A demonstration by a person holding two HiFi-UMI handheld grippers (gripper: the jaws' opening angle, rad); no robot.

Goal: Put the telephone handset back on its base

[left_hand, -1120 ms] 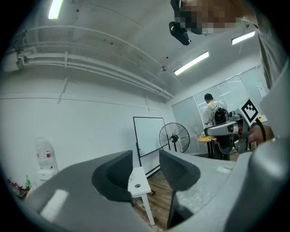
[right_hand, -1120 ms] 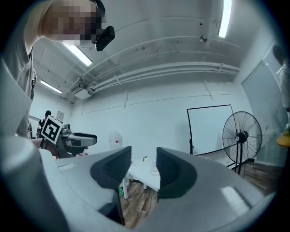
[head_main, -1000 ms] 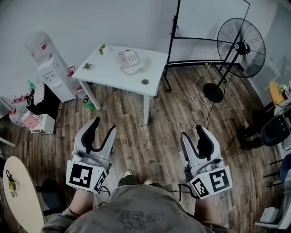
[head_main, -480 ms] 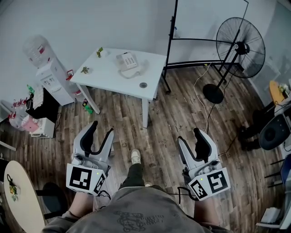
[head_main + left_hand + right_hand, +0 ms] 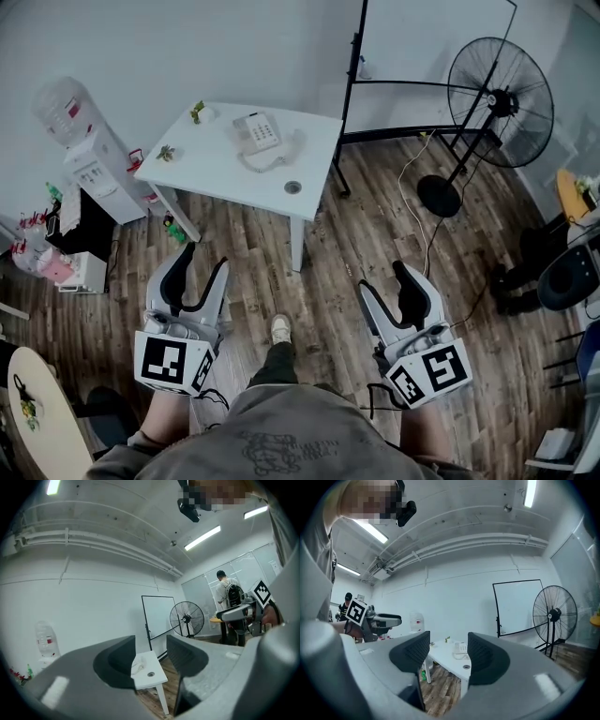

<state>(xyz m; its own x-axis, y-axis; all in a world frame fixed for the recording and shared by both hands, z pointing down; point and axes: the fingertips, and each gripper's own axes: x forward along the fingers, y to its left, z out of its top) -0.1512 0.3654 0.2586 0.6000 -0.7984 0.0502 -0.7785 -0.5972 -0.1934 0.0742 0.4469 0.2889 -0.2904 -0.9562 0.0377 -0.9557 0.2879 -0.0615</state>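
A white telephone base [image 5: 255, 131] sits on a white table [image 5: 202, 167] by the far wall. Its handset [image 5: 295, 143] lies on the tabletop just right of the base, joined to it by a curled cord. Both grippers are held level over the wooden floor, well short of the table. My left gripper [image 5: 204, 259] is open and empty. My right gripper [image 5: 385, 277] is open too; its jaws have just been opening, with nothing between them. The right gripper view shows the telephone [image 5: 461, 648] small and far off between the jaws. In the left gripper view only the table [image 5: 154, 677] shows.
A water dispenser [image 5: 82, 150] stands left of the table, a whiteboard stand [image 5: 356, 89] and a floor fan [image 5: 499, 92] to its right. A cable trails over the floor near the fan. A round table [image 5: 37, 412] is at lower left, a chair [image 5: 567, 274] at right.
Both grippers have moved forward towards the table as the person stepped ahead, a shoe now showing between them. The right jaws stand wider apart.
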